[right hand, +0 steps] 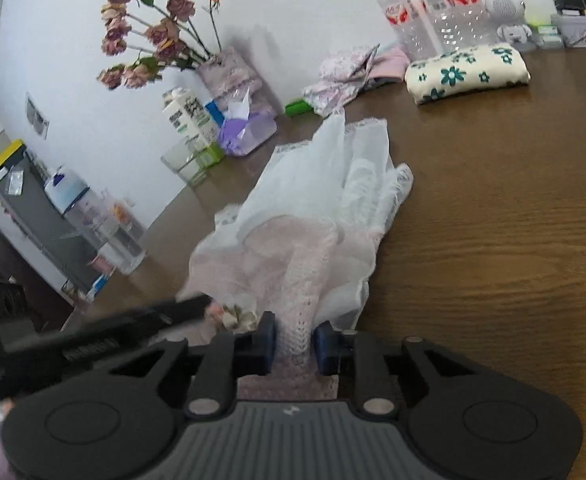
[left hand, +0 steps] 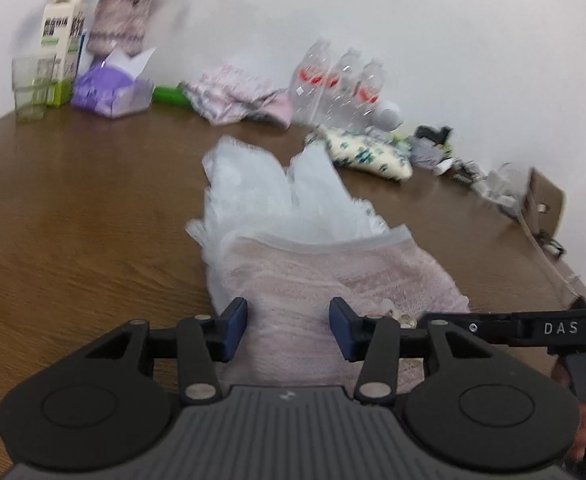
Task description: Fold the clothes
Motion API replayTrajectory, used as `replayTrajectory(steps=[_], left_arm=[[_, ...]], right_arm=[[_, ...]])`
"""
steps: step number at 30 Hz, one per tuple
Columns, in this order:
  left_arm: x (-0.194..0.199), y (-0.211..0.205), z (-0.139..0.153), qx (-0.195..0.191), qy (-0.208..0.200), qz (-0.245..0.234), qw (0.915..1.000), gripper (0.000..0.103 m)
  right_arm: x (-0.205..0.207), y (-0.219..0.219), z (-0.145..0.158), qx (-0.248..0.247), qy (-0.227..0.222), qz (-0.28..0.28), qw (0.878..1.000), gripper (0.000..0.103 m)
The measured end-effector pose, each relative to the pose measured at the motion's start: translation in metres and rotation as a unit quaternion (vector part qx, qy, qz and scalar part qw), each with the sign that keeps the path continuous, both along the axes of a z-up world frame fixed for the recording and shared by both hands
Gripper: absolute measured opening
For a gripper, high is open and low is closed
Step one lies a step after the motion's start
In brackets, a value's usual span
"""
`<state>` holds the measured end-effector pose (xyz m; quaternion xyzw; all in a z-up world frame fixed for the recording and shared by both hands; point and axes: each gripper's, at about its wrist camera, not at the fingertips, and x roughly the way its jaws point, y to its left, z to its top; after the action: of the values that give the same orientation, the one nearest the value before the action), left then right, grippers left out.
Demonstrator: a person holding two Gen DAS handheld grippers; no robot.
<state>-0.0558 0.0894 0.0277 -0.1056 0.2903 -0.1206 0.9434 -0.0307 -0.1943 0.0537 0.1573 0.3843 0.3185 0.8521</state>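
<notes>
A small dress lies on the brown wooden table (left hand: 73,208), its pink knitted top (left hand: 313,276) towards me and its white tulle skirt (left hand: 277,192) spread away. My left gripper (left hand: 289,328) hovers open over the pink top's near edge, both blue pads clear of the cloth. In the right wrist view the same dress (right hand: 313,200) shows a raised ridge of pink knit. My right gripper (right hand: 295,342) is shut on that ridge, which fills the gap between its pads. A small pale bow (right hand: 239,318) sits just left of it.
Along the back wall stand plastic bottles (right hand: 433,12), a folded cream floral cloth (right hand: 469,68), crumpled pink patterned clothes (left hand: 237,92), a purple tissue box (left hand: 109,92), a carton (left hand: 59,40), a glass (left hand: 31,88) and a vase of dried roses (right hand: 229,72). Bare wood lies on both sides of the dress.
</notes>
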Motion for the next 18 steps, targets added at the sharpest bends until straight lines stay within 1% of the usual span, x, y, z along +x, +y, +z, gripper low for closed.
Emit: replayTrajectory(steps=[1, 2, 3, 4, 5, 6, 7, 8, 9, 11, 14, 15, 16, 17, 18], left_arm=[[-0.008, 0.011, 0.005, -0.001, -0.012, -0.010, 0.9999, 0.055], [-0.015, 0.021, 0.010, -0.001, -0.024, -0.019, 0.9995, 0.060], [-0.027, 0.030, 0.016, 0.012, -0.038, -0.050, 0.9980, 0.068], [-0.039, 0.034, 0.020, 0.033, -0.050, -0.085, 0.9946, 0.074], [-0.049, 0.034, 0.024, 0.058, -0.060, -0.117, 0.9897, 0.074], [-0.056, 0.029, 0.026, 0.081, -0.067, -0.148, 0.9834, 0.075], [-0.055, 0.019, 0.024, 0.101, -0.069, -0.172, 0.9775, 0.076], [-0.054, 0.008, 0.022, 0.120, -0.071, -0.196, 0.9707, 0.076], [-0.053, -0.003, 0.019, 0.139, -0.073, -0.219, 0.9630, 0.076], [-0.046, -0.019, 0.010, 0.169, -0.079, -0.233, 0.9545, 0.075], [-0.040, -0.029, 0.002, 0.209, -0.084, -0.258, 0.9395, 0.076], [-0.040, -0.031, 0.000, 0.222, -0.082, -0.271, 0.9331, 0.076], [-0.040, -0.033, -0.003, 0.235, -0.080, -0.284, 0.9264, 0.077], [-0.040, -0.035, -0.006, 0.247, -0.078, -0.296, 0.9192, 0.077], [-0.041, -0.036, -0.007, 0.256, -0.084, -0.305, 0.9136, 0.077]], right_arm=[[-0.006, -0.008, 0.007, -0.009, -0.018, 0.012, 1.000, 0.040], [-0.011, -0.016, 0.013, -0.017, -0.037, 0.025, 0.999, 0.057], [-0.018, -0.023, 0.020, -0.028, -0.060, 0.039, 0.997, 0.068], [-0.029, -0.024, 0.027, -0.046, -0.112, 0.062, 0.991, 0.070], [-0.040, -0.025, 0.034, -0.064, -0.163, 0.086, 0.981, 0.070], [-0.051, -0.025, 0.040, -0.082, -0.213, 0.111, 0.967, 0.070], [-0.060, -0.017, 0.041, -0.096, -0.251, 0.148, 0.952, 0.070], [-0.066, -0.004, 0.040, -0.120, -0.282, 0.193, 0.932, 0.069], [-0.072, 0.010, 0.039, -0.145, -0.311, 0.236, 0.909, 0.065], [-0.076, 0.037, 0.027, -0.204, -0.338, 0.305, 0.867, 0.061], [-0.071, 0.057, 0.010, -0.279, -0.352, 0.354, 0.821, 0.061], [-0.066, 0.059, 0.005, -0.295, -0.349, 0.359, 0.814, 0.060], [-0.061, 0.061, 0.002, -0.306, -0.348, 0.353, 0.813, 0.058], [-0.055, 0.062, 0.003, -0.305, -0.343, 0.345, 0.819, 0.040], [-0.047, 0.063, 0.004, -0.297, -0.324, 0.348, 0.828, 0.024]])
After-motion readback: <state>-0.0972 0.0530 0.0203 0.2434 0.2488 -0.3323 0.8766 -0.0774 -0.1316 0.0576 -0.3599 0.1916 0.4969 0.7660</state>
